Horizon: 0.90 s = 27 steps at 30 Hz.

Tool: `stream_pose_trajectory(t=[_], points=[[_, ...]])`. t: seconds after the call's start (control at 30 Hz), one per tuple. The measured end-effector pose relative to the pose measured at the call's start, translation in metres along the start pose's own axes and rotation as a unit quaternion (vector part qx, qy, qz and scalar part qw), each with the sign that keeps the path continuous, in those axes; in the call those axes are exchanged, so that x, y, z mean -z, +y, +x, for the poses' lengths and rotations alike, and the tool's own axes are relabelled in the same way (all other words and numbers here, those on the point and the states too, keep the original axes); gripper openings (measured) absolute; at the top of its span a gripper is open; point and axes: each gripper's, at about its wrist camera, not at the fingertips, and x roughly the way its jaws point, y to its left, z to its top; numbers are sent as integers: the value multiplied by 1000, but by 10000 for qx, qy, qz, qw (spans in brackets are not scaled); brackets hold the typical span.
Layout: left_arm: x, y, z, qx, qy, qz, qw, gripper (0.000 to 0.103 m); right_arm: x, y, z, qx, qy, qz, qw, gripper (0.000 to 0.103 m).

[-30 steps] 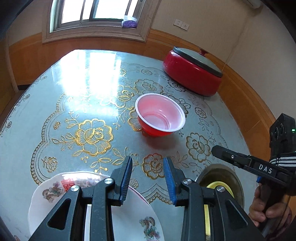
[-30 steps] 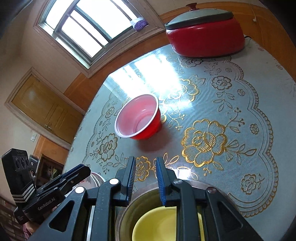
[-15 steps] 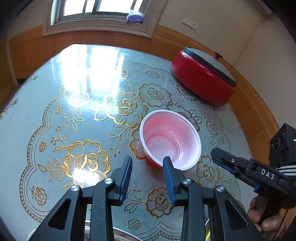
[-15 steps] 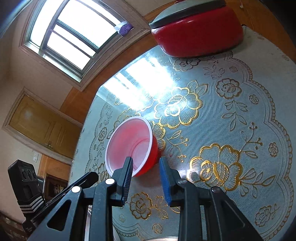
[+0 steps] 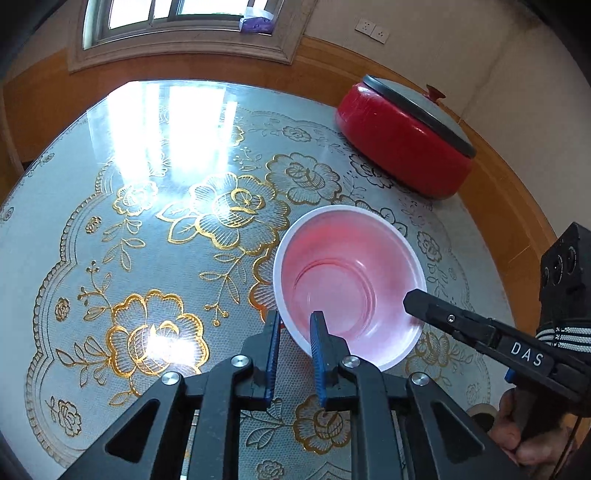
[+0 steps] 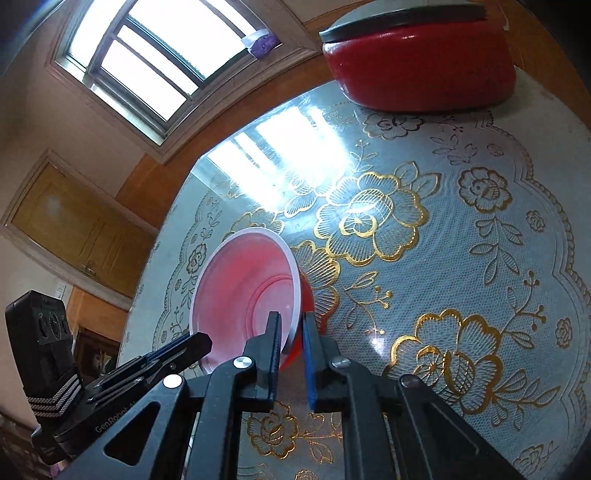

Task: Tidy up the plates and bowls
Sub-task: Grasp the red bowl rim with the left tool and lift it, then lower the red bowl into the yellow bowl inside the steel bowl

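The left gripper [image 5: 295,325] is clamped on the near rim of the red bowl [image 5: 351,284], one pad outside the wall and one inside. The right gripper [image 6: 291,328] is clamped on the same bowl [image 6: 243,291] at its right side, again with the rim pinched between the pads. In the left wrist view the right gripper [image 5: 417,301] comes in from the right and its tip sits at the bowl's right rim; in the right wrist view the left gripper [image 6: 201,341] comes in from the lower left and meets the bowl's near rim.

The bowl is red outside with a pale pink inside and a white rim. It sits on the table [image 5: 110,258] toward the near right part of the surface, on a lace-patterned cover with gold flowers [image 5: 229,210]. Whether its base is still flat on the surface I cannot tell.

A red pot with a dark lid [image 5: 406,136] stands near the far right edge of the table, well apart from the bowl, with bare cover between them. Beyond the far edge are a wood-panelled wall and a window [image 5: 177,11]. A hand [image 5: 517,435] grips the right gripper's handle at the lower right.
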Motion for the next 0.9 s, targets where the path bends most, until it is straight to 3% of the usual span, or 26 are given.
stream_pose_trajectory(t=[0.17,0.5,0.9], points=[[16,-4,-25,133,-113,42,9998,16,7,3,-20,-163,-36,-64,9998,10],[67,-34,-89,424,-512,710,9953,16,54,14,-88,-215,-149,-528,9983,11],[121,-70,-119,1184,-201,1258,9848,16,111,-7,-156,-87,-287,-385,9988,12]])
